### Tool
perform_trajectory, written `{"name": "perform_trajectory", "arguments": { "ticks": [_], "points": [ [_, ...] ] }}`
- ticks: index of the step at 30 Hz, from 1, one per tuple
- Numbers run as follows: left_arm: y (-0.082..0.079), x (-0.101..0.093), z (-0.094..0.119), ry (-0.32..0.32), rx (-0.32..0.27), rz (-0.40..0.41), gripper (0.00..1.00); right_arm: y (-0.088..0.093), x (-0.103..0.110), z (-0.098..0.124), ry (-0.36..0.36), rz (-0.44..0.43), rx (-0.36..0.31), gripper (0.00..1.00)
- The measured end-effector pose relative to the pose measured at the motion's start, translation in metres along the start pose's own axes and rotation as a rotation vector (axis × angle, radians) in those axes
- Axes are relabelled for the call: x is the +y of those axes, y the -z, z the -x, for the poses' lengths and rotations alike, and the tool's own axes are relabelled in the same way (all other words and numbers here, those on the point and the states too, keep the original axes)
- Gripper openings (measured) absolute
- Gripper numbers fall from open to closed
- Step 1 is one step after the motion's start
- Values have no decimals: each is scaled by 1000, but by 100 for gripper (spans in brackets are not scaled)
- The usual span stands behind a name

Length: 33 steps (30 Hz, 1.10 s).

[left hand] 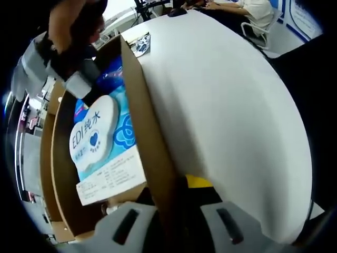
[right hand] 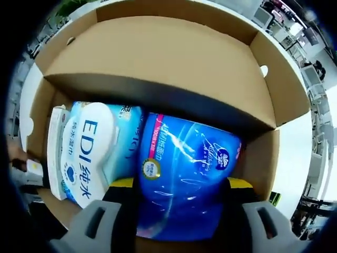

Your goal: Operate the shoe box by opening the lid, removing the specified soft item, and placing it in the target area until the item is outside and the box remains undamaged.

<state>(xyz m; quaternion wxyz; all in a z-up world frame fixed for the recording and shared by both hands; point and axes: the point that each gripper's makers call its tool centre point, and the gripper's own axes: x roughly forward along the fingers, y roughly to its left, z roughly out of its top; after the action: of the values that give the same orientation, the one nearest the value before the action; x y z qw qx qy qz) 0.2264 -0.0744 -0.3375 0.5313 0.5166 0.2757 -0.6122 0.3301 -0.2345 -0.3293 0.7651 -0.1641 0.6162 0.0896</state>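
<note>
Bright, even light — fisheye-warped edges.

Cardboard box on white table

Inside the shoe box: wet-wipes pack with white lid printed "EDI 纯水" above a blue heart; beside it, blue tissue pack, its print too small to read.

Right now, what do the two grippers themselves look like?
Both have grey moulded jaws, each with a dark oblong slot. Yellow padding shows between them on the left gripper and the right gripper. In the left gripper view, the other gripper has grey and black parts.
</note>
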Motion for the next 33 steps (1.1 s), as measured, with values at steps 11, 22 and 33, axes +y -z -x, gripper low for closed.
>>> {"name": "perform_trajectory", "arguments": {
  "ticks": [11, 22, 33],
  "points": [
    [3, -3, 4, 16, 5, -10, 7, -6, 8, 5, 19, 84, -57, 60],
    [1, 0, 2, 14, 3, -22, 7, -5, 2, -1, -26, 50, 4, 64],
    [-3, -3, 0, -11, 5, -4, 7, -2, -1, -8, 90, 18, 115, 65]
  ]
}}
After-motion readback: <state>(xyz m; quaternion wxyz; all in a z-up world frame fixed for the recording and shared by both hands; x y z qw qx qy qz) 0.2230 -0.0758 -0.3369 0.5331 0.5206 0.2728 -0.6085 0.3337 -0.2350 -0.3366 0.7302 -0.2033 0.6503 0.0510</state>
